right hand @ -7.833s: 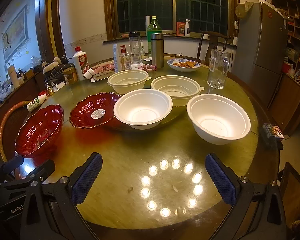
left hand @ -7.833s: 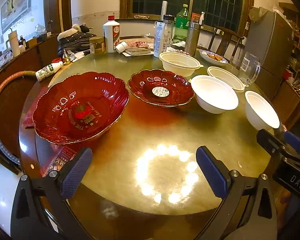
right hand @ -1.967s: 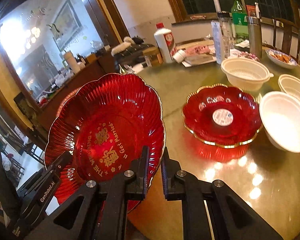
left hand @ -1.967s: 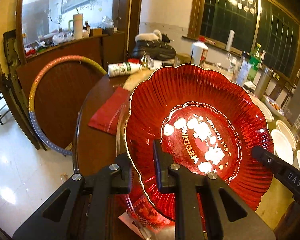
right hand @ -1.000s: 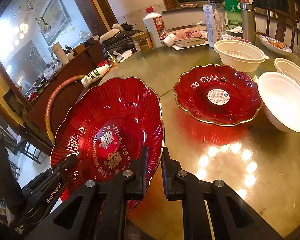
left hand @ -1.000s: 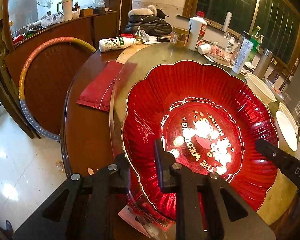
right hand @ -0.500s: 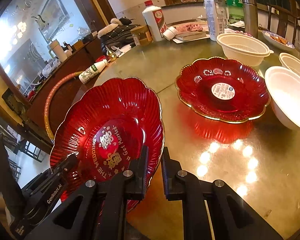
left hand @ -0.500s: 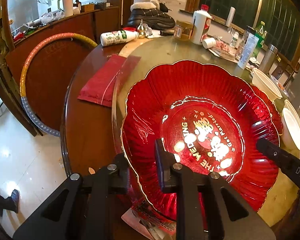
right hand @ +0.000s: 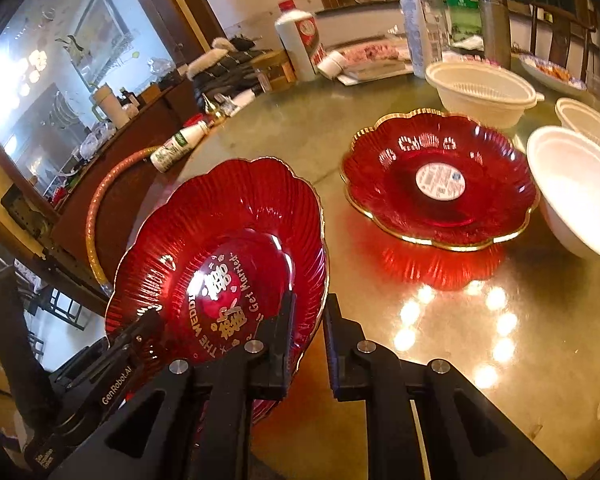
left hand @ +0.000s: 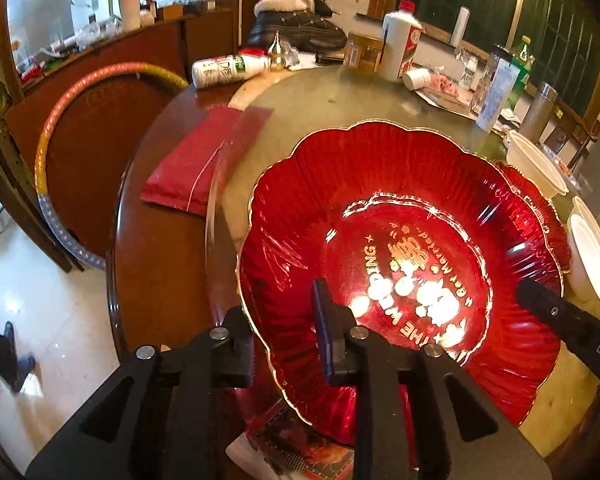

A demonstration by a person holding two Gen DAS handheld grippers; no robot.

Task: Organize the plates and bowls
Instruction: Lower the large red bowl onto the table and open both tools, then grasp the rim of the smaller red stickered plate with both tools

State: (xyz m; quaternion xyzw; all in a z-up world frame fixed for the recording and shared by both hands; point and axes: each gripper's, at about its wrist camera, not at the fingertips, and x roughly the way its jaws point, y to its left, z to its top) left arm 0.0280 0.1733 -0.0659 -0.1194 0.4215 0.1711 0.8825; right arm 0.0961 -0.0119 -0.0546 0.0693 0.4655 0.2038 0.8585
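Both grippers, left [left hand: 286,322] easing open and right [right hand: 308,320] clamped, pinch the large red plate's [left hand: 400,260] rim above the table [right hand: 460,340]; uneven release may tip it.

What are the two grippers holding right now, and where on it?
Both hold the big red plate by its rim: left gripper at one edge with its jaws starting to open, right gripper at the opposite edge.
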